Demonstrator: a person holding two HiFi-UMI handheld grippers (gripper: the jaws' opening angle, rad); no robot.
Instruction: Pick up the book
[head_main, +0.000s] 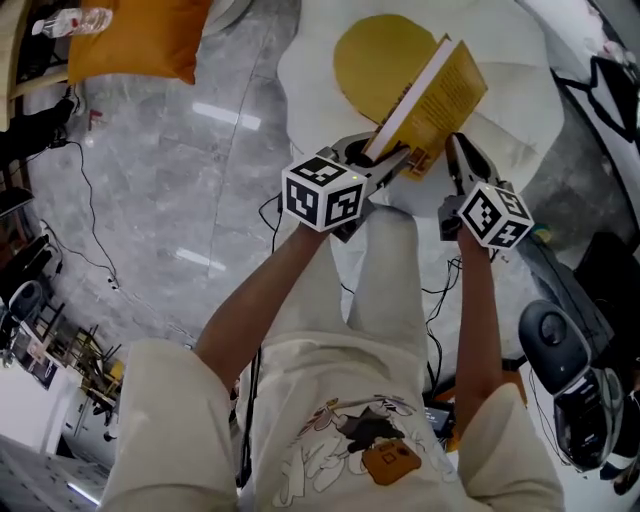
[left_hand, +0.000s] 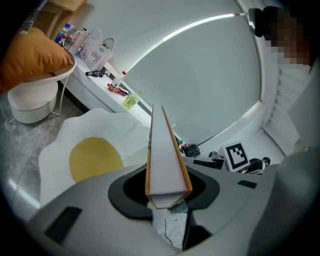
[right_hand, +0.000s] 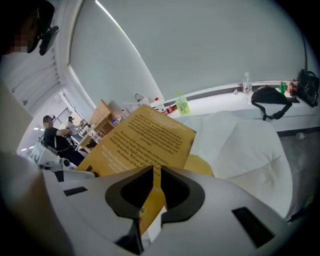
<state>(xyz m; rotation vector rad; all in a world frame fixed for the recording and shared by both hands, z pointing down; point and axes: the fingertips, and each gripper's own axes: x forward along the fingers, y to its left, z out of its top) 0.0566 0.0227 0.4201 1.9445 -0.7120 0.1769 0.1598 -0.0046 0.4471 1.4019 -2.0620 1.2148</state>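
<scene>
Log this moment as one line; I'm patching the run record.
book: held, tilted, over egg cushion | left hand-held gripper: shut on book | right hand-held gripper: shut on book

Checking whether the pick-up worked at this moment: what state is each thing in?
book: lifted clear of the cushion, tilted, held by both grippers.
left gripper: shut on the book at its lower end.
right gripper: shut on the book's yellow cover.
cushion: lying flat on the floor under the book.
</scene>
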